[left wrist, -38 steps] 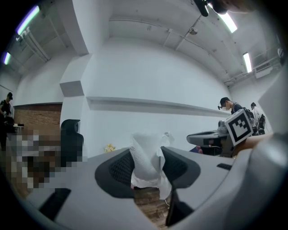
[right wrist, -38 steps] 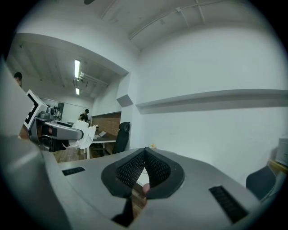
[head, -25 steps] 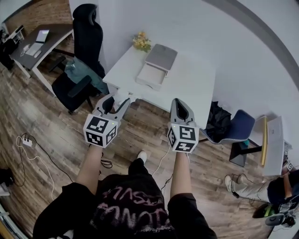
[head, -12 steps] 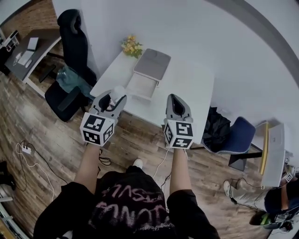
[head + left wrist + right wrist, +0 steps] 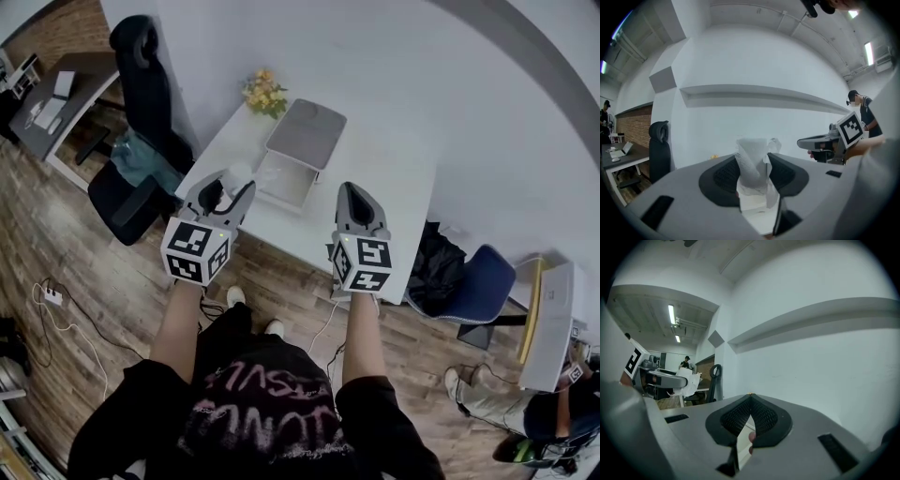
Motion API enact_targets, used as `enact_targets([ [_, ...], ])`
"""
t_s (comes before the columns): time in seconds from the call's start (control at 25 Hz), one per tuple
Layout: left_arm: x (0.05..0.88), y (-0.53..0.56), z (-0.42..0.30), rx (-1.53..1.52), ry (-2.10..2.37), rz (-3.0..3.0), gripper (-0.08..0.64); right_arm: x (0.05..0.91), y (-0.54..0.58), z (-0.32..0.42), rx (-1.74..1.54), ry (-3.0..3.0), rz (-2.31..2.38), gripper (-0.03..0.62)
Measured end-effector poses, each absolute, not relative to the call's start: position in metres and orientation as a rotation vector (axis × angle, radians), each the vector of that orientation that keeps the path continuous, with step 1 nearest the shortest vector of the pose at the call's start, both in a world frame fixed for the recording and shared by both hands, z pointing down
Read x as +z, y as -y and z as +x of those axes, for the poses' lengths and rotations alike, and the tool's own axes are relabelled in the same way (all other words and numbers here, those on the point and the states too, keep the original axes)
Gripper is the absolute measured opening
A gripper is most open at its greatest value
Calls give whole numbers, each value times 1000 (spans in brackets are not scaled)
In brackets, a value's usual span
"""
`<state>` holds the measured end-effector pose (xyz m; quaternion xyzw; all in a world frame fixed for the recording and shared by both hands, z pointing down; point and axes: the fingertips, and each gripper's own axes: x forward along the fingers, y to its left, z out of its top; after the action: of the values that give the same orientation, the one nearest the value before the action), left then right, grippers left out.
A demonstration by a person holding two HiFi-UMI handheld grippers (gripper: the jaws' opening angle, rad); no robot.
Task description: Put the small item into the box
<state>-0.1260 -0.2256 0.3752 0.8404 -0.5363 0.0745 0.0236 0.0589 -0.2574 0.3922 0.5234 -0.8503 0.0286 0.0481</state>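
paper wad, clamped in left gripper

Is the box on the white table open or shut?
Open: the box shows its pale inside, its grey lid laid back behind it.

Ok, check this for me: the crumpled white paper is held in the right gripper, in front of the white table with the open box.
Wrong gripper. The left gripper view shows the crumpled white paper clamped in the left gripper; the right gripper is shut and empty. The white table with the open box is indeed ahead.
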Motion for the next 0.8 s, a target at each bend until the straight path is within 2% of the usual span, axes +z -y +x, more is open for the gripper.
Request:
enact_targets([
  [0.8,376,385,-161,169,1511,2676,178,396,386,25,123,2466,1746,11],
])
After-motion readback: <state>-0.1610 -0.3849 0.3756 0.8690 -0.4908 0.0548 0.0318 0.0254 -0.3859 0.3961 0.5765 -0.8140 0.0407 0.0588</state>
